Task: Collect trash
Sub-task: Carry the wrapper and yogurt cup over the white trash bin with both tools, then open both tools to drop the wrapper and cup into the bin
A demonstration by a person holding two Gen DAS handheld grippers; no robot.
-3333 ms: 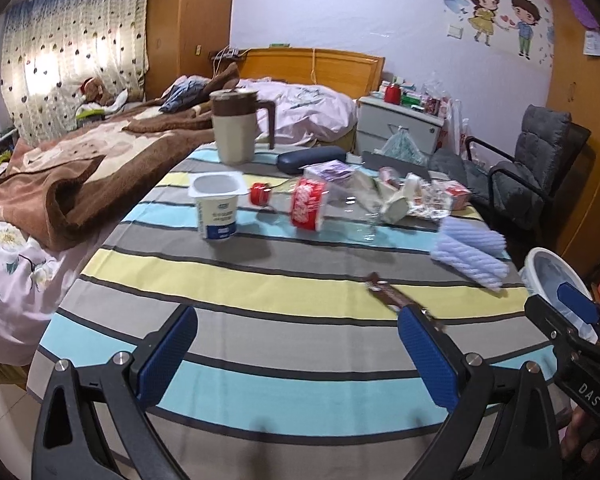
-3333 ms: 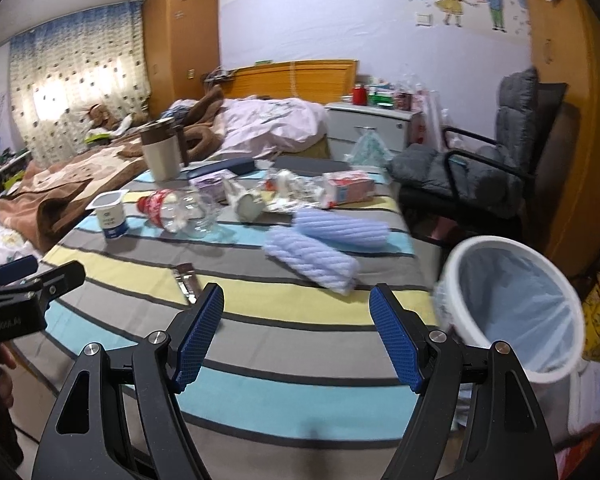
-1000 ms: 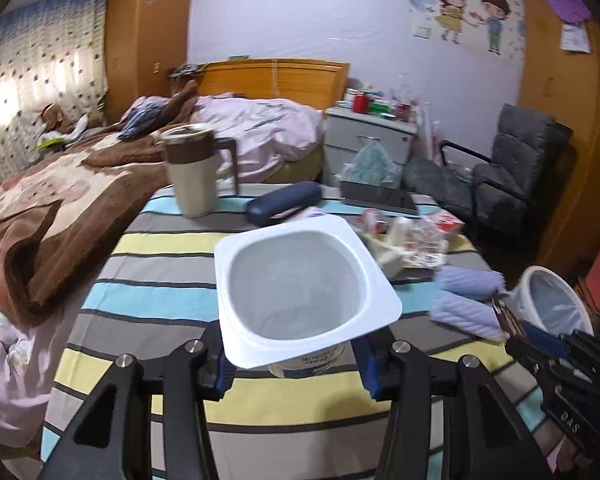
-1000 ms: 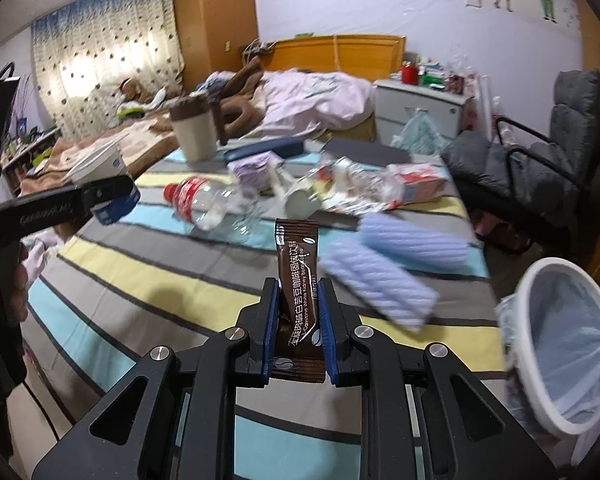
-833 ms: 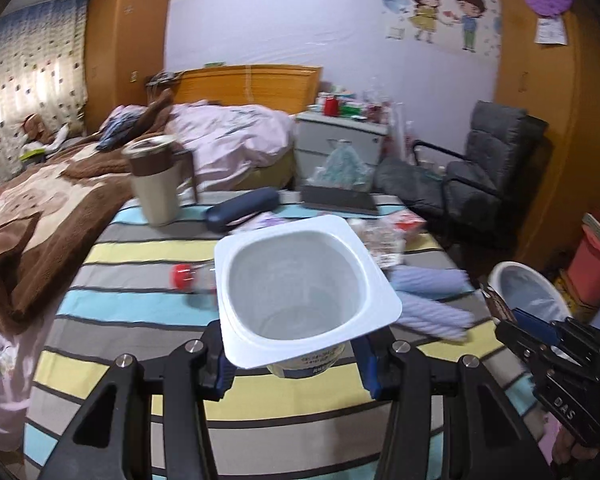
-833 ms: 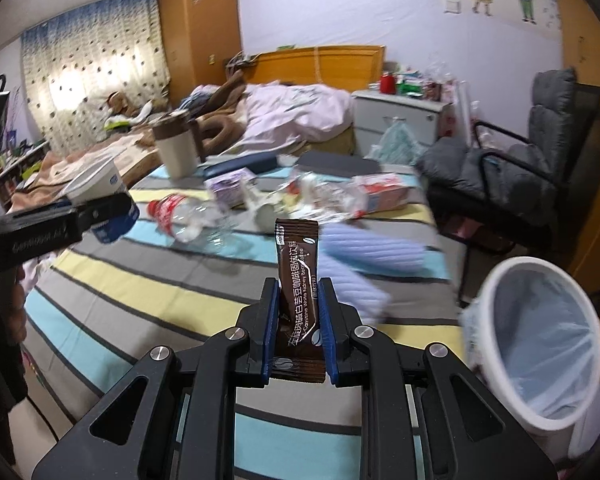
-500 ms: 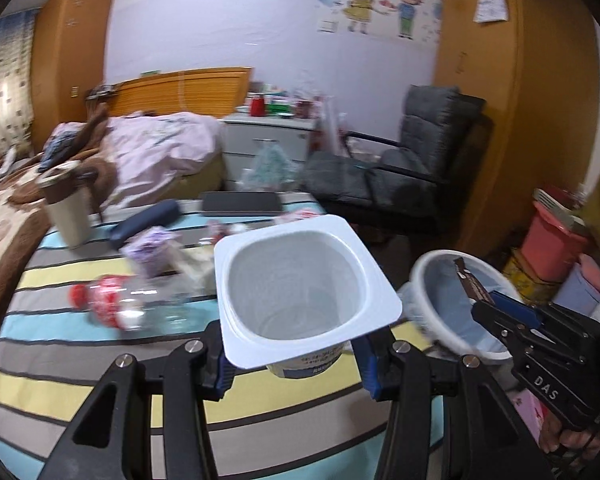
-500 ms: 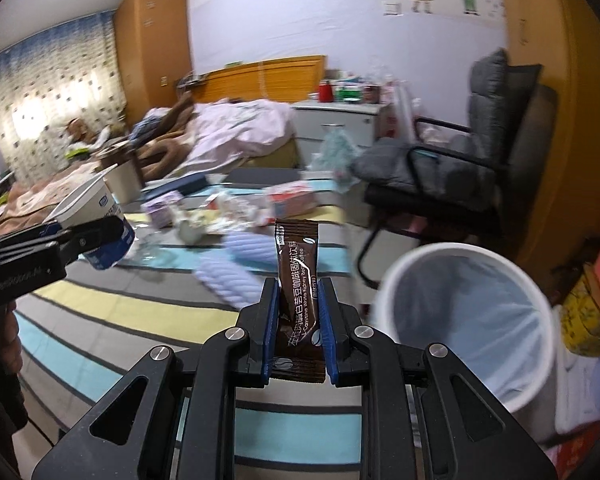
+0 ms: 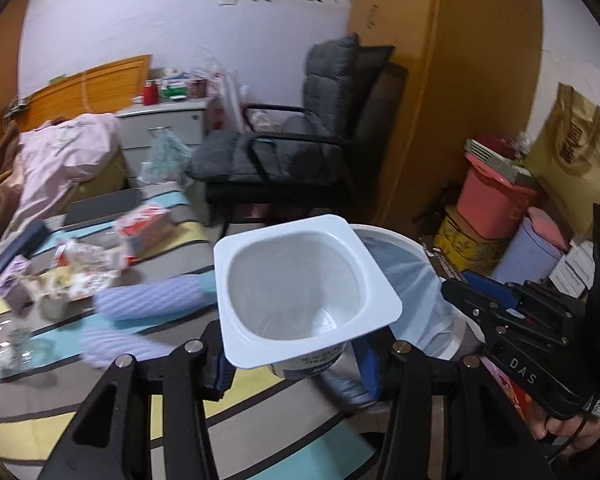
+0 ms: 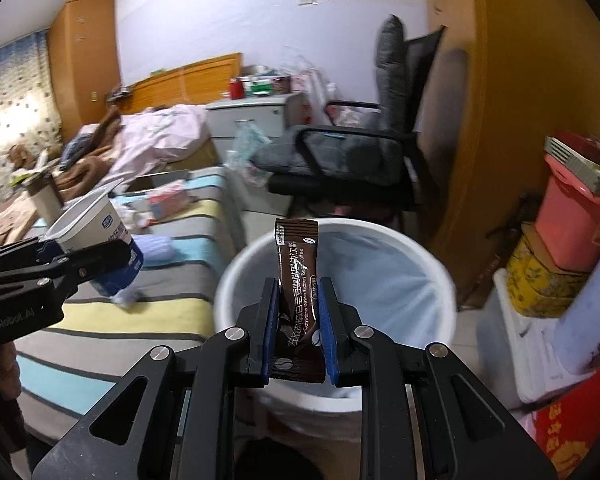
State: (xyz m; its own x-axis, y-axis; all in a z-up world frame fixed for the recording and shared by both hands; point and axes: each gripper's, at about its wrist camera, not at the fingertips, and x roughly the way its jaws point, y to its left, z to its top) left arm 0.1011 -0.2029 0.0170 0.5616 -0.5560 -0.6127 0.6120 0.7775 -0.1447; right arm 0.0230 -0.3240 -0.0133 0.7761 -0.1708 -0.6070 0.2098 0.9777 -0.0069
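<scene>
Gripping an empty yogurt cup (image 9: 300, 292) and coffee sachet (image 10: 299, 280) — over lined bin (image 10: 432, 264).

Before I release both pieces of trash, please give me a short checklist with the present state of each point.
1. Right hand-held gripper shut on brown coffee sachet: ok.
2. Sachet in line with the opening of the white lined trash bin: ok.
3. Left hand-held gripper shut on white plastic yogurt cup: ok.
4. Cup over the bin: not ok, it looks short of the rim.
5. Bin has room: ok.
6. Cup empty: ok.
</scene>
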